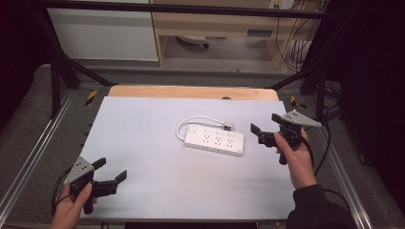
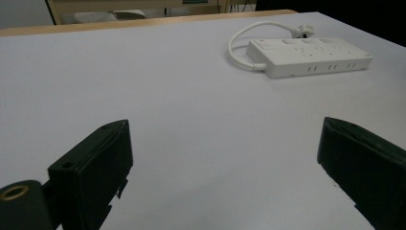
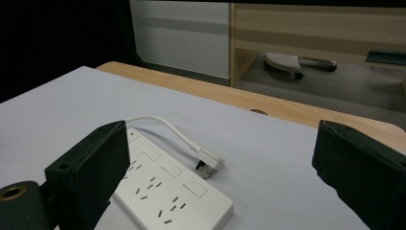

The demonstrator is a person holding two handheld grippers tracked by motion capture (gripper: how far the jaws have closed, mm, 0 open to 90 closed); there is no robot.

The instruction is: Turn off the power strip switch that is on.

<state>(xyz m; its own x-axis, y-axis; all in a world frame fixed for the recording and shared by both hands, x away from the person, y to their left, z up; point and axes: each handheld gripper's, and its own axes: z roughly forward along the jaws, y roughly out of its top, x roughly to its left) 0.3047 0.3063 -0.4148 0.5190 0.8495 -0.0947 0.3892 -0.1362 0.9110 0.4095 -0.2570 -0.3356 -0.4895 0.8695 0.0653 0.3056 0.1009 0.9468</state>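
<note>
A white power strip (image 1: 215, 140) lies near the middle of the pale table, its short white cable (image 1: 191, 121) looped back so the plug (image 1: 228, 126) rests beside it. The strip (image 2: 309, 56) sits far off to the upper right in the left gripper view. In the right gripper view the strip (image 3: 167, 191) and its plug (image 3: 209, 162) lie just ahead of the jaws. My left gripper (image 1: 111, 170) is open near the table's front left corner, holding nothing. My right gripper (image 1: 264, 125) is open just right of the strip, with nothing between its jaws.
A wooden strip (image 1: 191, 91) borders the table's far edge. Metal frame rails (image 1: 38, 143) run along both sides. Beyond the table stand a white cabinet (image 1: 102, 33) and a wooden shelf (image 1: 215, 24) with cables at the right.
</note>
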